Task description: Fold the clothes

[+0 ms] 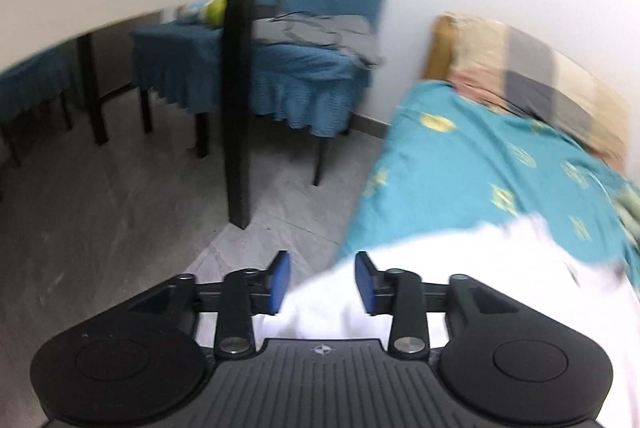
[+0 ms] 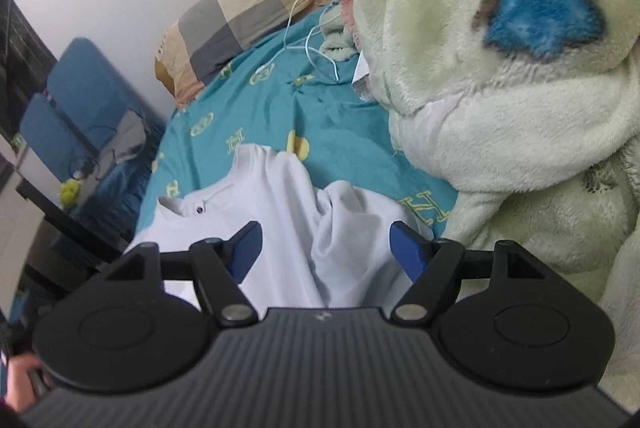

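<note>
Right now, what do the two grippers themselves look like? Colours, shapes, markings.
The left gripper and right gripper look identical: matte black bodies, a ribbed centre plate with a small emblem, a round housing on each side, and black linkage arms with silver pivot pins. Finger pads are flat and blue. No cables or sleeves are visible on either.

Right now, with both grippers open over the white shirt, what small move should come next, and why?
Probably lower the right gripper onto the white shirt and close on the raised fold ahead of it: both grippers are open, nothing is held, and the shirt lies rumpled on the teal sheet.
</note>
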`<state>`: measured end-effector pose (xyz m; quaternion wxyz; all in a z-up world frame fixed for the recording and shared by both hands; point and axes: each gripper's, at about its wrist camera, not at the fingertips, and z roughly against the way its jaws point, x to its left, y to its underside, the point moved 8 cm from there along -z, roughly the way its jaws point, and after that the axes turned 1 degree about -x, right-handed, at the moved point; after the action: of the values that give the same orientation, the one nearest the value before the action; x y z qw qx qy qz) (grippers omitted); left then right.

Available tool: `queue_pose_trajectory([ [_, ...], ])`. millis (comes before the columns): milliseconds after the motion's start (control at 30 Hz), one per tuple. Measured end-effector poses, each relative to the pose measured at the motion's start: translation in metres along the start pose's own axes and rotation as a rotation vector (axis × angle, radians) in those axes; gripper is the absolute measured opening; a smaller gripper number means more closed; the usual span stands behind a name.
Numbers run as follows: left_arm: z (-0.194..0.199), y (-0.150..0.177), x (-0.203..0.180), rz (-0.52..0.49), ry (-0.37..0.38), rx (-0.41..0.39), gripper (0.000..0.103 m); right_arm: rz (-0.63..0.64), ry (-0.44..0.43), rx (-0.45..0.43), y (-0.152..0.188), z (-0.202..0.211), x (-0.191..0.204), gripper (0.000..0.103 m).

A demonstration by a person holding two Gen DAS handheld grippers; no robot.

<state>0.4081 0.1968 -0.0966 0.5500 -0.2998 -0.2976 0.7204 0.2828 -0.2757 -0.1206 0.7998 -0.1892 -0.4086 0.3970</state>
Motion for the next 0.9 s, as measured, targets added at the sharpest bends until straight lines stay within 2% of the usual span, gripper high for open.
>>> queue_pose_trajectory([
  [133,0.070,0.029,-0.043,-0.105,0.090,-0.008,0.049,-0.066,-0.018,-0.020,-0.005,0.008,-0.012,0.071],
  [200,0.107,0.049,-0.063,-0.096,0.147,-0.009,0.056,-0.094,-0.019,-0.017,-0.005,0.011,-0.019,0.070],
  [300,0.154,0.083,-0.097,-0.076,0.248,0.017,0.059,-0.126,-0.029,-0.014,-0.003,0.015,-0.024,0.069],
  [367,0.175,0.107,-0.119,-0.077,0.315,0.044,0.065,-0.159,-0.048,-0.006,0.000,0.016,-0.025,0.070],
  [433,0.191,0.130,-0.136,-0.107,0.343,0.052,0.067,-0.183,-0.065,0.012,0.005,0.016,-0.025,0.071],
  [533,0.208,0.153,-0.145,-0.156,0.356,0.038,0.067,-0.249,-0.096,0.056,0.019,0.012,-0.025,0.070],
  [633,0.208,0.161,-0.140,-0.127,0.368,0.041,0.068,-0.319,-0.125,0.090,0.033,0.002,-0.023,0.070],
  [700,0.206,0.160,-0.134,-0.093,0.371,0.039,0.068,-0.373,-0.110,0.104,0.044,-0.008,-0.028,0.072],
  [800,0.176,0.145,-0.114,-0.033,0.370,0.049,0.069,-0.479,-0.053,0.144,0.066,-0.022,-0.045,0.074],
  [900,0.160,0.144,-0.104,0.000,0.363,0.071,0.069,-0.598,-0.029,0.128,0.084,-0.029,-0.060,0.073],
])
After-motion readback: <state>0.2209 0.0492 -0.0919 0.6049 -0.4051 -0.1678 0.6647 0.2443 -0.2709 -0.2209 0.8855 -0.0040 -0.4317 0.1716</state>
